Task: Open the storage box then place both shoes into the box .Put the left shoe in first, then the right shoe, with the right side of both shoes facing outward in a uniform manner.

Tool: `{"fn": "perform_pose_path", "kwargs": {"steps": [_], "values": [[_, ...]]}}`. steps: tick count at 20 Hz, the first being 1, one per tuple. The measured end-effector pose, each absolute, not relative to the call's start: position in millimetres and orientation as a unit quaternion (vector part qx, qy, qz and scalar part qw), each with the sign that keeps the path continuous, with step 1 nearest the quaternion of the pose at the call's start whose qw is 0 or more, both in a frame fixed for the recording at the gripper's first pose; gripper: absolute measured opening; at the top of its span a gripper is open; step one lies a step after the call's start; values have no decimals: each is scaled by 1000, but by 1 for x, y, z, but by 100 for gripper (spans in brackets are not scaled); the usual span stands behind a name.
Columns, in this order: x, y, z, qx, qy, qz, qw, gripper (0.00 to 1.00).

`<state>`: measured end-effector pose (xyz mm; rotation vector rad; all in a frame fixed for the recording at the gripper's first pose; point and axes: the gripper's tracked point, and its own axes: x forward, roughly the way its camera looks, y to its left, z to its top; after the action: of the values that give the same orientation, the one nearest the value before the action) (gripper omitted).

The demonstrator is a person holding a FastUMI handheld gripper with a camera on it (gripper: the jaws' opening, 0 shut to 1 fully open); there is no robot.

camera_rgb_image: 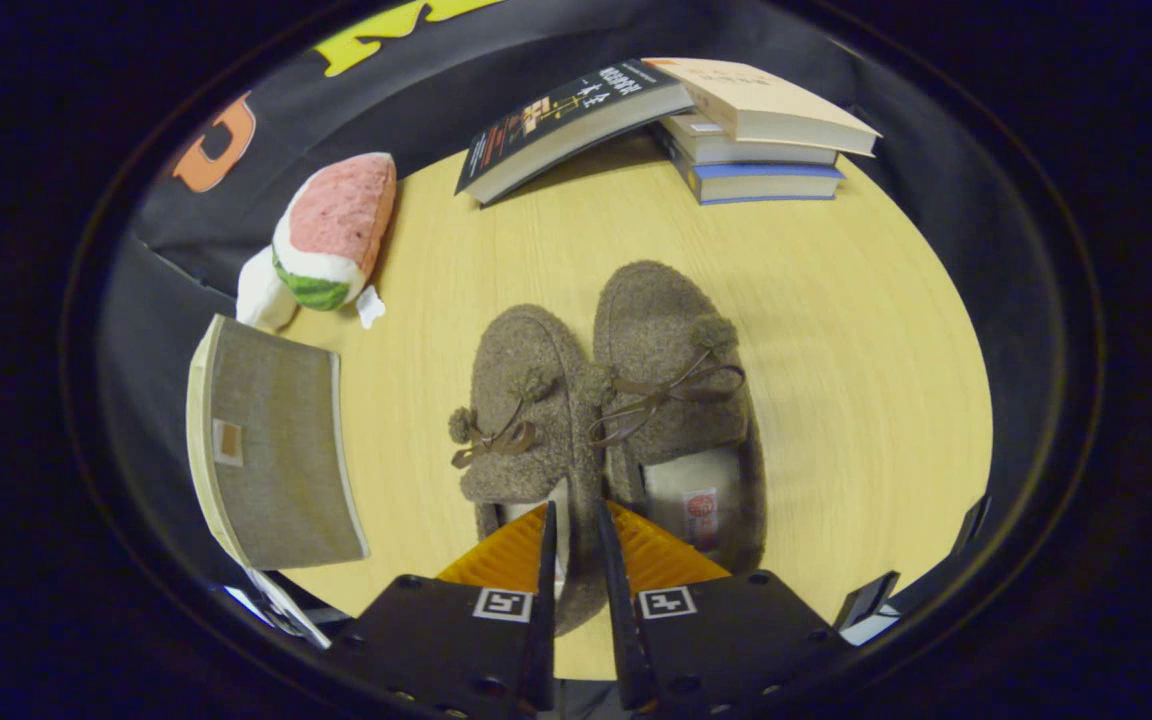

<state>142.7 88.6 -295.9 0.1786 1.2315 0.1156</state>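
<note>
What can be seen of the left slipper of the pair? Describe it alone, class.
The left slipper is brown and woolly-looking, with a thin brown bow and small pompoms on top and a pale lining. It lies flat on the wooden table, toe pointing away, pressed against its partner. The gripper pinches the inner wall of its heel opening between nearly closed fingers.

Even, warm light, sharp centre (edges bowed by fisheye).

Two shoes are set side by side at the middle of the tabletop (836, 330), touching along their inner sides: the left shoe (526, 400) and the right shoe (671, 370). The gripper (574, 525) is placed over their heels, its fingers nearly closed about the adjoining walls. The storage box (276, 440) is stood at the left edge, a plush toy (331, 235) behind it. Books (676, 125) are stacked at the far edge.
</note>
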Motion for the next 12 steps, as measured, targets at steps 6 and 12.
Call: {"fn": "perform_pose_path", "kwargs": {"steps": [6,12], "values": [[154,87,-315,48,592,42,804,27],[149,93,-315,56,596,58,799,0]]}}
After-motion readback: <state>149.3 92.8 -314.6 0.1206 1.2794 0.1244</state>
